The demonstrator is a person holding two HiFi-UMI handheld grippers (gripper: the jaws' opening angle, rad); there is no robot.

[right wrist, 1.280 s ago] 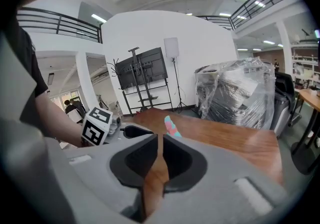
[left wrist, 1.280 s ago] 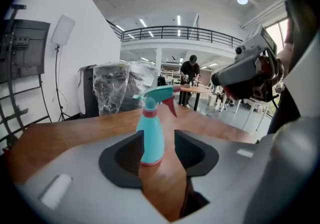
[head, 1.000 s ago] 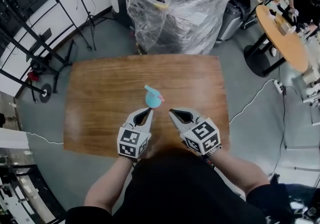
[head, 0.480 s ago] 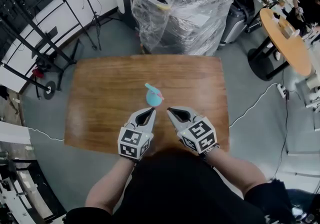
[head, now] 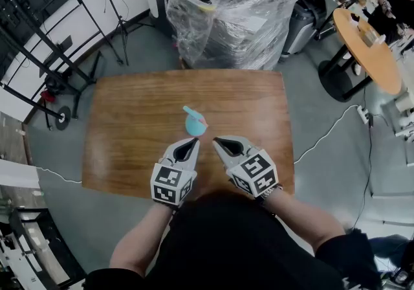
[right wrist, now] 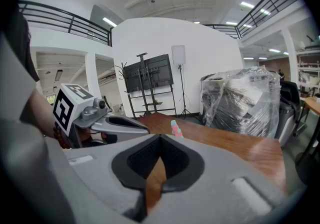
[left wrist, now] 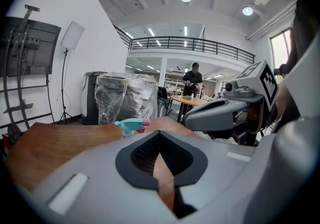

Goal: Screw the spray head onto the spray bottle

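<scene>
A teal spray bottle (head: pixel 195 123) stands upright mid-table, with a teal spray head and pink nozzle (head: pixel 192 114) on top; how firmly the head sits cannot be told. My left gripper (head: pixel 191 143) is shut and empty just in front of the bottle, slightly to its left. My right gripper (head: pixel 217 141) is also shut and empty, in front of the bottle to its right. The spray head (left wrist: pixel 131 125) peeks over the shut left gripper (left wrist: pixel 160 135), beside the right gripper (left wrist: pixel 225 113). Its pink nozzle (right wrist: pixel 176 129) shows beyond the shut right gripper (right wrist: pixel 160 139).
The wooden table (head: pixel 129 120) stands on a grey floor. A plastic-wrapped machine (head: pixel 229 10) stands behind it, black stands (head: pixel 39 43) to the left, a round table (head: pixel 369 49) to the right. A white cable (head: pixel 323 133) runs along the floor. A person (left wrist: pixel 193 80) stands far off.
Both grippers stay shut and nearly still in front of the bottle. The head view has shifted slightly; the bottle has not moved on the table.
</scene>
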